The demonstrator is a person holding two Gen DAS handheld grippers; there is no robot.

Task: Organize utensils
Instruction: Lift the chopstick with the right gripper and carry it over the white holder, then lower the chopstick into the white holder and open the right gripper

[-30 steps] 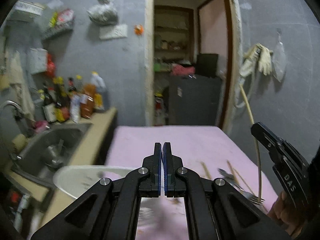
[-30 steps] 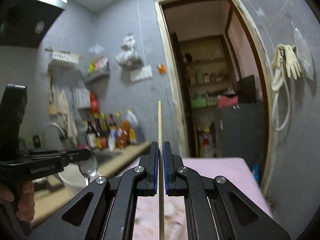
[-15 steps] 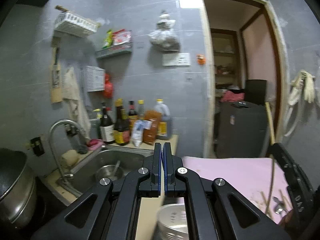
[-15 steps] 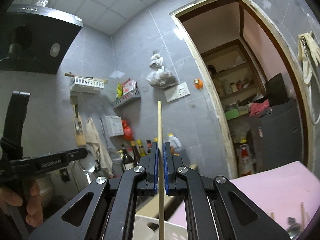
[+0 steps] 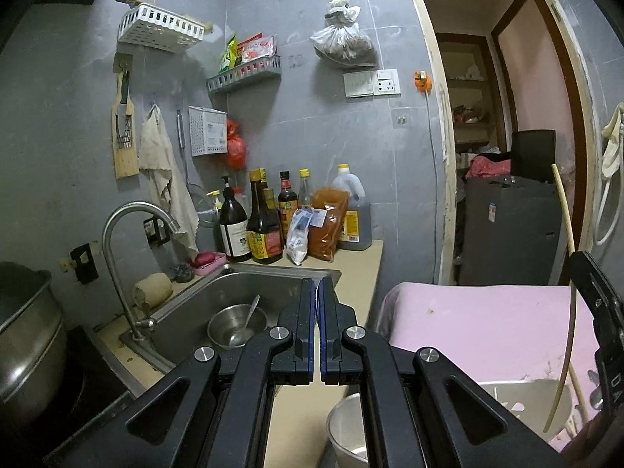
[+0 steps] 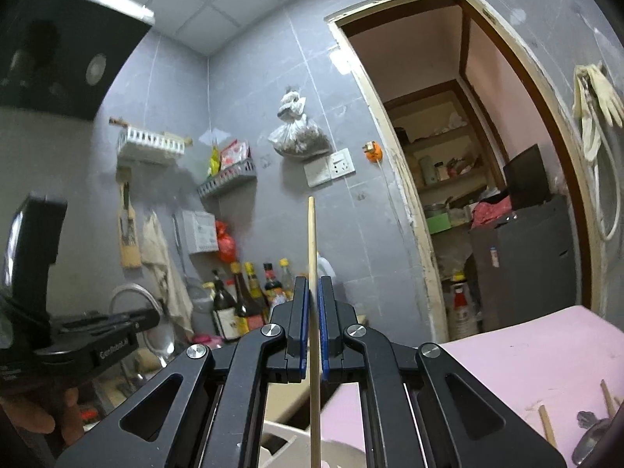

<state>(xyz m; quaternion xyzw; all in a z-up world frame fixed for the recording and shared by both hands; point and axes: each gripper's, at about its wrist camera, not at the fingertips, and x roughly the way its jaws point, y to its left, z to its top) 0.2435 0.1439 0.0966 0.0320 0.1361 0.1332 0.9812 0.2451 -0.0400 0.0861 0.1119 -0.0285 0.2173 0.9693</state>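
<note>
**Chopstick held up near the sink**

The right gripper (image 6: 311,296) pinches a wooden chopstick (image 6: 312,241) tight. The stick stands straight up, its tip at 12 o'clock over the jaws. The left gripper (image 5: 316,300) is closed flat, and nothing shows between its jaws in its own view.

In the left view, the steel sink (image 5: 273,277) lies just past the fingers, with a small bowl (image 5: 236,325) at 9 o'clock and a tap (image 5: 117,249) farther left. The counter edge (image 5: 370,273) runs up at 1 o'clock. The pink table (image 5: 487,323) is at 3 o'clock, with a gap between it and the counter. A white basket (image 5: 518,394) sits low at 4 o'clock, and a metal pot (image 5: 347,429) sits below the jaws.

A second ago the left view faced the pink table and the door. Now it faces the sink and the bottles (image 5: 265,226). The chopstick is gripped the same way as before.
</note>
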